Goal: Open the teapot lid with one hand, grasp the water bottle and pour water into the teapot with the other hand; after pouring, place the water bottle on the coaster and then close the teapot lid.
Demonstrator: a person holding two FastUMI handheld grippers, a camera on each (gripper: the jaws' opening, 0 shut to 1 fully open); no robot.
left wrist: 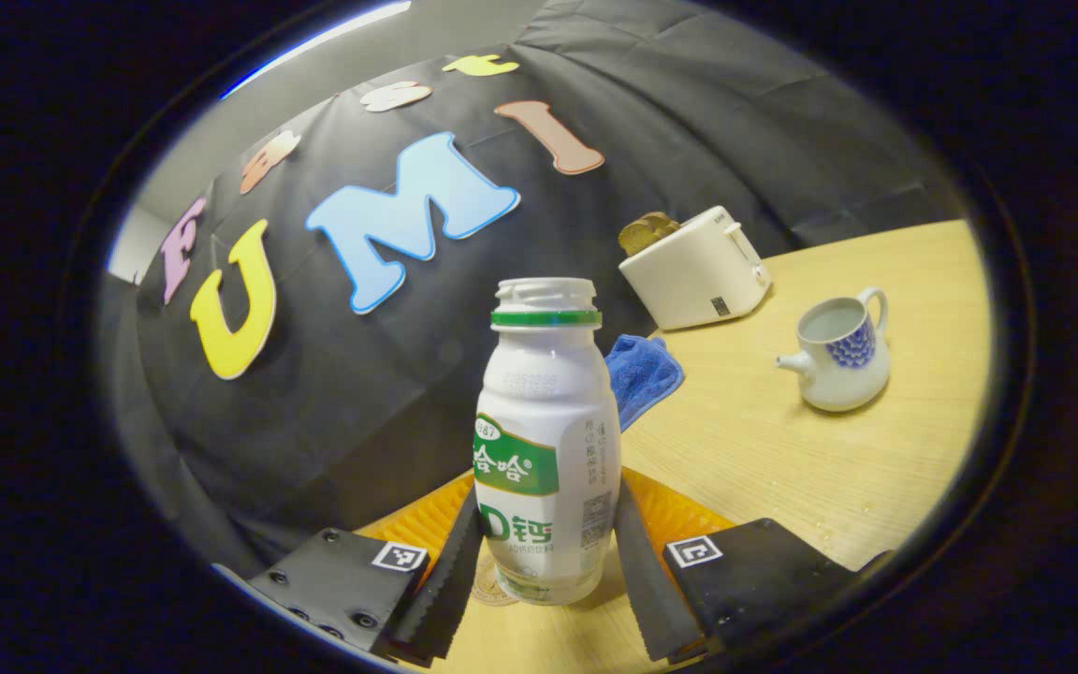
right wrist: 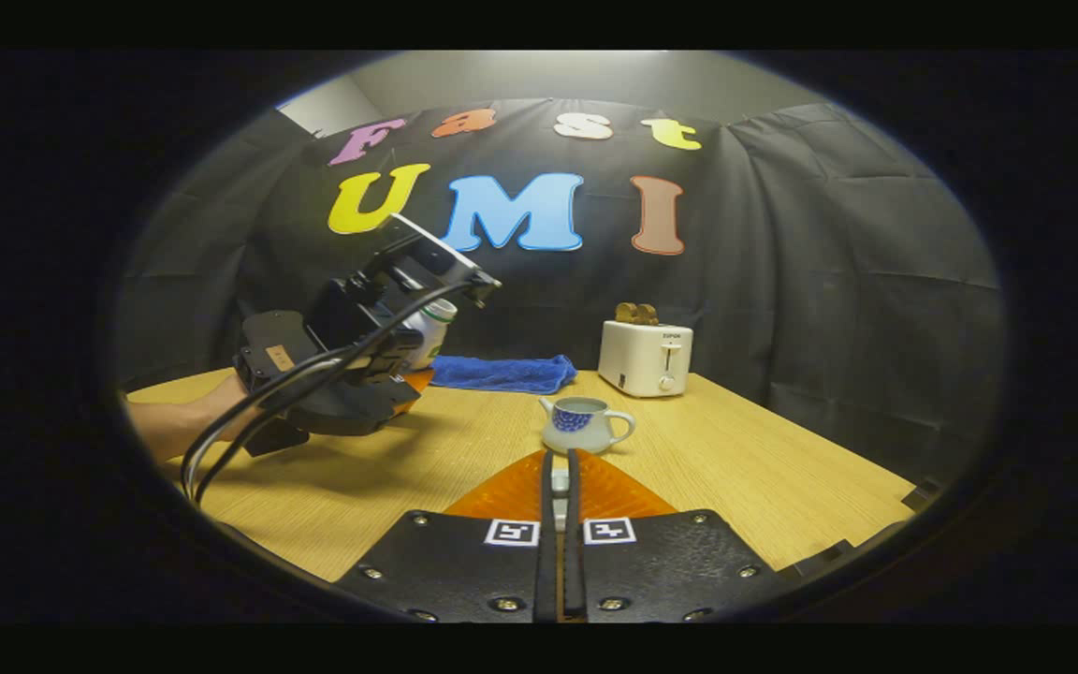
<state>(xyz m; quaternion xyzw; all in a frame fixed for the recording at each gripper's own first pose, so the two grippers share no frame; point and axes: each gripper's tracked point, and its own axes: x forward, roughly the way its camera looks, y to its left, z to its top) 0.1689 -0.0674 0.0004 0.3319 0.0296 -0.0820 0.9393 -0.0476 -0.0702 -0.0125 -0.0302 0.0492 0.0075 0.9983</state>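
Left gripper view: white plastic water bottle (left wrist: 546,440), green-banded neck, uncapped, upright over a round coaster (left wrist: 492,592) on the pale wooden counter (left wrist: 782,468). Left tool (left wrist: 546,562) parted to bottle width, a finger along each side of it; contact cannot be confirmed. Folded blue cloth (left wrist: 644,373) just behind. Cream toaster (left wrist: 696,267) with toast, farther back. White teapot with blue pattern (left wrist: 838,351), lid off, well apart at right.

Right gripper view: left tool (right wrist: 408,351) and holding hand (right wrist: 183,421) at left. Cloth, teapot (right wrist: 586,423) centre, nothing between. Right tool (right wrist: 559,487) nearly closed on a small white piece, possibly the lid (right wrist: 559,485).
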